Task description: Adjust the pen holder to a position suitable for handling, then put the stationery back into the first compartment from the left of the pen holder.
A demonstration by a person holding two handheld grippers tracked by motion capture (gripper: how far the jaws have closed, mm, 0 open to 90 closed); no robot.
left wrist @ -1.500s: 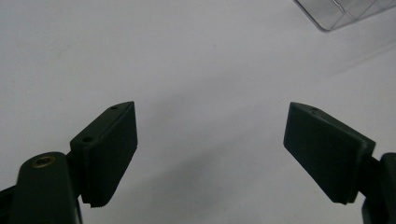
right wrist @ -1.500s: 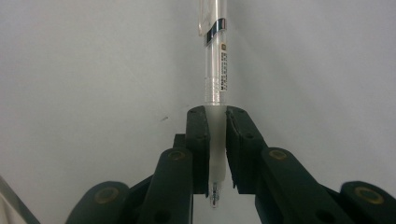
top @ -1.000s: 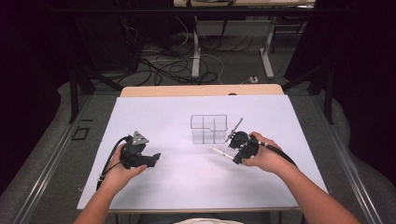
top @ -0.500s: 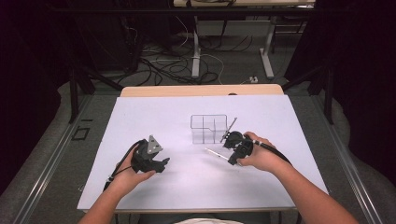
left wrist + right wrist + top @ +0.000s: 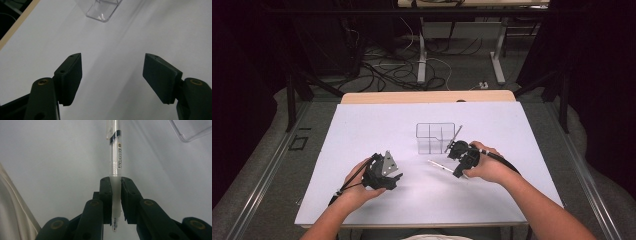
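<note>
Right tool (image 5: 115, 195) is pinching a clear pen (image 5: 115, 157) by its grip end, just beside the clear divided organizer (image 5: 435, 138) on the table (image 5: 362, 130); left tool (image 5: 112, 75) is waiting spread. Tilting the pen upright should help it enter a compartment.
</note>
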